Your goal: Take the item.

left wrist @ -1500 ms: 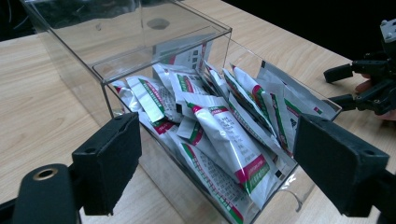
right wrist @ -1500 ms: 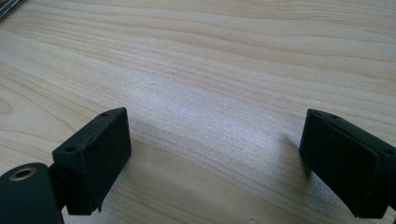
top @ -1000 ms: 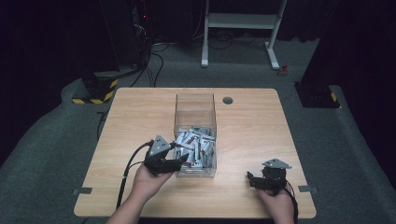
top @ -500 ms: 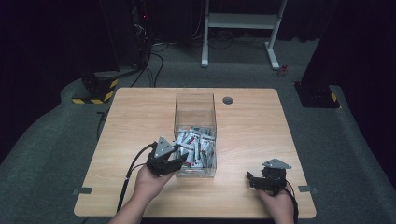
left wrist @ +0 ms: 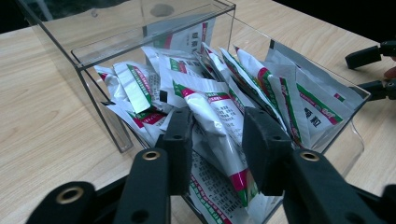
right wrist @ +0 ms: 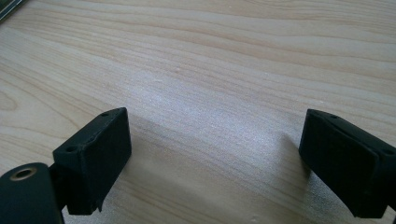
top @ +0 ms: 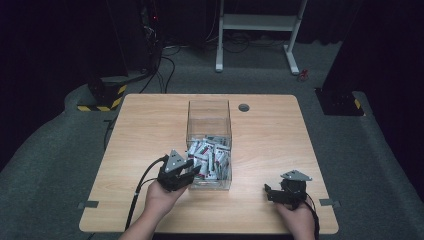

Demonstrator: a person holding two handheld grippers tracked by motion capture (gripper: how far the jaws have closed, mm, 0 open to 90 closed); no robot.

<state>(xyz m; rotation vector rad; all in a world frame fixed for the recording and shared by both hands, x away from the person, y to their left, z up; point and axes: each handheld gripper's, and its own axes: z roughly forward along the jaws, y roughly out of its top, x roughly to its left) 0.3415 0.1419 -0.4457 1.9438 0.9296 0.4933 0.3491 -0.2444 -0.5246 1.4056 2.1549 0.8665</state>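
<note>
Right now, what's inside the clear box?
The clear box holds a loose pile of white sachets with red-and-green print. The left claw straddles one sachet. Anything beneath the pile is covered.

Each hand-held gripper (top: 192,172) is black with two blocky jaws. A grey three-cornered plate (top: 296,175) tops each, brass-ringed holes (left wrist: 151,155) mark the arms, and a black cable (top: 140,190) trails behind.

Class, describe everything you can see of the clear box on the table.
The clear box is a see-through, plastic-looking, open-topped bin, longer than wide, upright near the middle of the table. White sachets with red and green print fill its near half; the far half is bare. The left gripper reaches over its near corner, jaws astride one sachet.
</note>
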